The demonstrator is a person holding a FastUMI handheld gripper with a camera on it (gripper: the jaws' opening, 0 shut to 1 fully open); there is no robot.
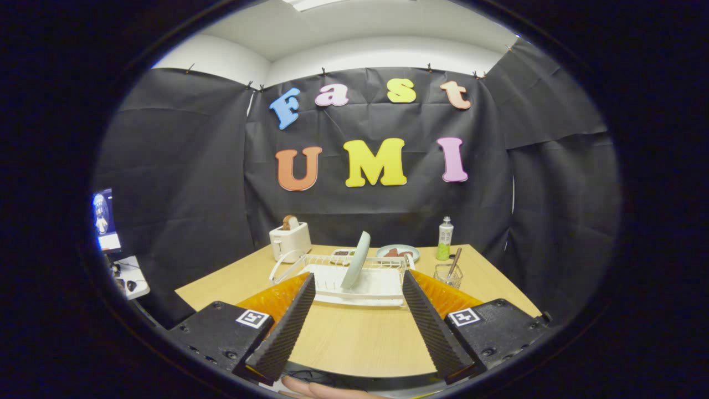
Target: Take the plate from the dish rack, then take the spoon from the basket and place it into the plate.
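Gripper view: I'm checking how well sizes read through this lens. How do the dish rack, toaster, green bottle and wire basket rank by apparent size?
Largest to smallest, beyond the open tongs:
1. Dish rack
2. Toaster
3. Green bottle and wire basket look alike; the basket stands nearer, so I won't rank them.

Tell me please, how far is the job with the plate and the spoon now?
Nothing looks done yet. The pale green plate stands upright in the white dish rack, and the spoon sits in the small wire basket beside it. The gripper is open and holds nothing, its fingers short of the rack. Left: lift the plate out, then put the spoon on it.
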